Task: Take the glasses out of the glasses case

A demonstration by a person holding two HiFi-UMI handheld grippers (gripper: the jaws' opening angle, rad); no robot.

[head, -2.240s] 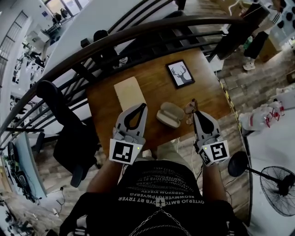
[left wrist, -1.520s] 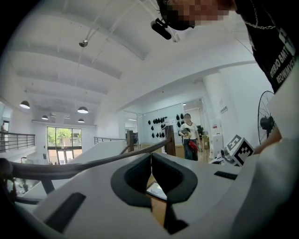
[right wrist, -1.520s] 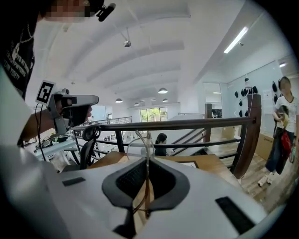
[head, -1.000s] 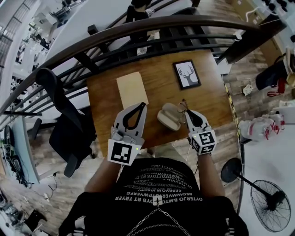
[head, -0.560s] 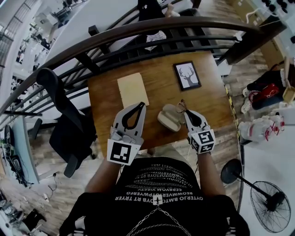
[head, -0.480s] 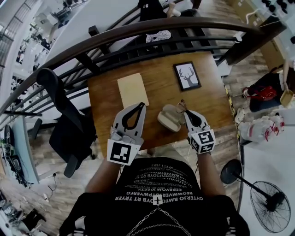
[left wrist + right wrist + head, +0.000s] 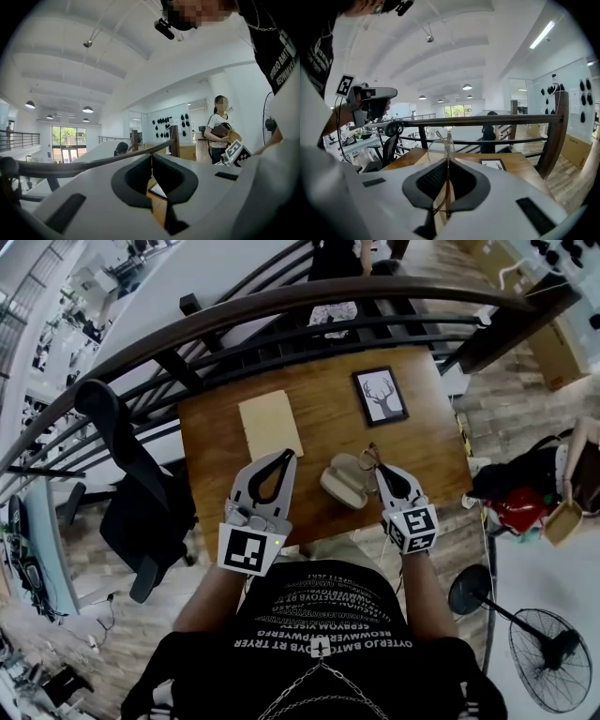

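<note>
A beige glasses case (image 7: 344, 481) lies near the front edge of the wooden table (image 7: 323, 413); its two halves look parted. My right gripper (image 7: 380, 465) (image 7: 448, 158) is just right of the case, shut on thin wire-framed glasses (image 7: 369, 457) (image 7: 439, 143). The glasses stand upright above the jaws, with a temple running down between them. My left gripper (image 7: 287, 456) (image 7: 151, 156) is left of the case, held above the table. Its jaws are shut with nothing between them.
A framed deer picture (image 7: 380, 395) lies at the table's far right and a beige mat (image 7: 269, 424) at its far left. A dark railing (image 7: 281, 301) runs behind the table. A black office chair (image 7: 141, 493) stands to the left. A person (image 7: 219, 126) stands at the right.
Both grippers have hardly moved over the last second, and the glasses stay in the right one. A person in the background has walked along at the right.
</note>
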